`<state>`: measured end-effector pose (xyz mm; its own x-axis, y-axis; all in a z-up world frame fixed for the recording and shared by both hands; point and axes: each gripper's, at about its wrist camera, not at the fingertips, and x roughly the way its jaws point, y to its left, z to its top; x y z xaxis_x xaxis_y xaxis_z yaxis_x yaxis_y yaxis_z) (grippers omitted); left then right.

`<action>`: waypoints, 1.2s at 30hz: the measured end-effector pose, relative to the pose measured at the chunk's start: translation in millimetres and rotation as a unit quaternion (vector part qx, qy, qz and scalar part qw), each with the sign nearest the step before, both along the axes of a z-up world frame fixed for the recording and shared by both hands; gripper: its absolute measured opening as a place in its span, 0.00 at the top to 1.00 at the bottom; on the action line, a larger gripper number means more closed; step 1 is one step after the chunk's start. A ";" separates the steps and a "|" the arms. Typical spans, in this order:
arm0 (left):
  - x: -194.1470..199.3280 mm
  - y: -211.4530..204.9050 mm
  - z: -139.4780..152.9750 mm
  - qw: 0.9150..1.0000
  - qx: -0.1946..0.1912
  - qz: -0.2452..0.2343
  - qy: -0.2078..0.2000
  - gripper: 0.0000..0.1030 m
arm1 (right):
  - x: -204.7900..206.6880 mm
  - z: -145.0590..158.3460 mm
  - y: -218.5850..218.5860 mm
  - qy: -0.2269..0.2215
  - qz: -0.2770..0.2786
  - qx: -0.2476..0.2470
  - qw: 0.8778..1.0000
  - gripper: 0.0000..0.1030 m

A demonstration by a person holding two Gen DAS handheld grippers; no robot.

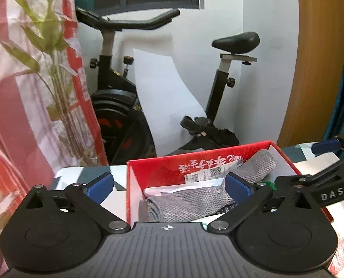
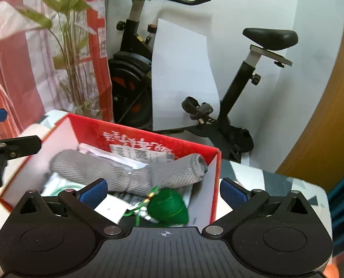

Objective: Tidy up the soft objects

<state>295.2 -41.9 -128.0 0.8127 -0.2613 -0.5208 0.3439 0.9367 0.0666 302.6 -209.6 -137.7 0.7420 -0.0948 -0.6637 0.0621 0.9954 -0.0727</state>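
A red cardboard box (image 1: 172,162) (image 2: 130,136) stands on the table, open at the top. Inside it lies a grey knitted cloth (image 1: 195,199) (image 2: 130,171), a green tasselled pouch (image 2: 169,206) and white packets with printed labels (image 2: 139,154). My left gripper (image 1: 169,185) is open and empty, with its jaws straddling the box's left wall, just above the cloth. My right gripper (image 2: 164,191) is open and empty, with its jaws straddling the box's right wall, above the green pouch. Each gripper shows at the edge of the other's view.
A black exercise bike (image 1: 130,88) (image 2: 195,88) stands behind the table against a white wall. A red-and-white plastic bag with green plant stalks (image 1: 47,69) (image 2: 65,46) rises at the left. An orange-brown door (image 1: 317,58) is at the right.
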 end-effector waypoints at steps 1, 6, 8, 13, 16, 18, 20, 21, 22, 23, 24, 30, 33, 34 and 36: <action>-5.2 1.4 2.6 1.000 0.001 0.002 -0.005 0.00 | -8.6 3.7 2.9 -0.008 0.000 0.005 1.000 0.00; -39.9 10.1 12.9 0.999 -0.004 0.011 -0.031 0.00 | -46.1 16.5 14.8 -0.041 -0.012 0.032 0.999 0.00; -53.4 13.0 15.6 0.999 -0.006 0.013 -0.036 0.00 | -59.4 18.5 18.5 -0.046 -0.020 0.041 0.998 0.00; -79.5 18.1 18.6 0.999 -0.010 0.029 -0.045 0.00 | -89.7 21.4 23.5 -0.060 -0.036 0.050 0.996 0.00; -91.8 22.2 18.7 0.998 -0.010 0.040 -0.049 0.00 | -106.2 21.9 25.2 -0.066 -0.043 0.056 0.995 0.00; -100.1 24.1 19.0 0.998 -0.009 0.047 -0.052 0.00 | -115.9 22.4 26.5 -0.070 -0.047 0.058 0.995 0.00; -107.4 27.0 20.5 0.997 -0.011 0.049 -0.053 0.00 | -126.9 22.4 27.3 -0.073 -0.051 0.060 0.994 0.00; -110.9 28.8 21.6 0.997 -0.013 0.050 -0.054 0.00 | -131.6 22.5 27.7 -0.074 -0.052 0.060 0.994 0.00; -115.5 30.5 23.2 0.997 -0.015 0.052 -0.055 0.00 | -137.4 22.8 28.6 -0.076 -0.053 0.060 0.994 0.00; -119.4 31.4 24.4 0.997 -0.017 0.054 -0.058 0.00 | -141.9 23.7 29.1 -0.078 -0.055 0.059 0.994 0.00; -125.1 33.1 26.7 0.996 -0.018 0.055 -0.063 0.00 | -147.4 25.0 29.8 -0.081 -0.056 0.058 0.993 0.00; -151.0 40.8 43.7 0.996 -0.026 0.056 -0.071 0.00 | -179.5 41.5 37.3 -0.107 -0.058 0.060 0.991 0.00; -165.0 45.7 54.8 0.994 -0.034 0.059 -0.082 0.00 | -196.7 54.5 41.4 -0.122 -0.059 0.057 0.989 0.00; -169.3 46.9 58.9 0.994 -0.035 0.060 -0.086 0.00 | -201.3 59.5 42.6 -0.128 -0.058 0.056 0.989 0.00; -175.8 48.6 67.4 0.993 -0.038 0.059 -0.094 0.00 | -211.9 70.1 44.9 -0.140 -0.056 0.054 0.987 0.00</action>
